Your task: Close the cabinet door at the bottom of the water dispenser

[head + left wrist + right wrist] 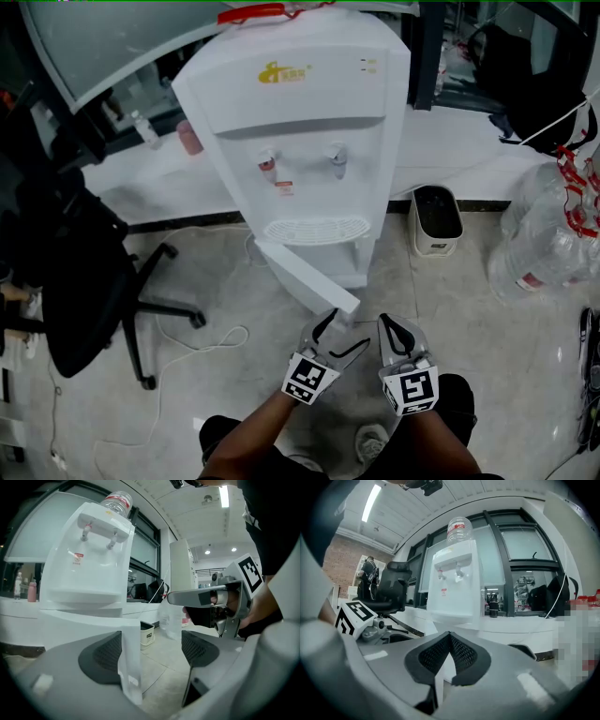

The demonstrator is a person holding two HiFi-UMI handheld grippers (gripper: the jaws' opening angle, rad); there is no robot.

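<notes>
Left claw (152, 651) is wide open and holds nothing; the free edge of the cabinet door (130, 667) stands between its jaws, close against the left-hand pad (101, 656) and well clear of the other; right claw (449, 641) has its tips pressed together with nothing gripped, and sits just beside the left claw in the head view; the door is swung out from the base of the water dispenser (300, 122) toward the person, hinged at the cabinet's left side as the head view shows it, free end down at the claws; roughly half open by my read, so the task is not done; step in hand looks like taking the door edge with the left claw to swing it home; my advice: work at the free end, furthest from the hinge, for the least force; a light pinch or just a pad on the outer face should do, no hard clamp on a thin panel; follow the arc about the hinge rather than shoving straight, else the panel may twist or the dispenser may skid on the tile; get the inner jaw out before the edge meets the frame or it gets pinched; finish with a flat push from the closed right claw until the door sits flush; cable (202, 342) on the floor and office chair (84, 272) lie left of the swing path, bin (436, 220) is right of the dispenser; none looks in the way.
</notes>
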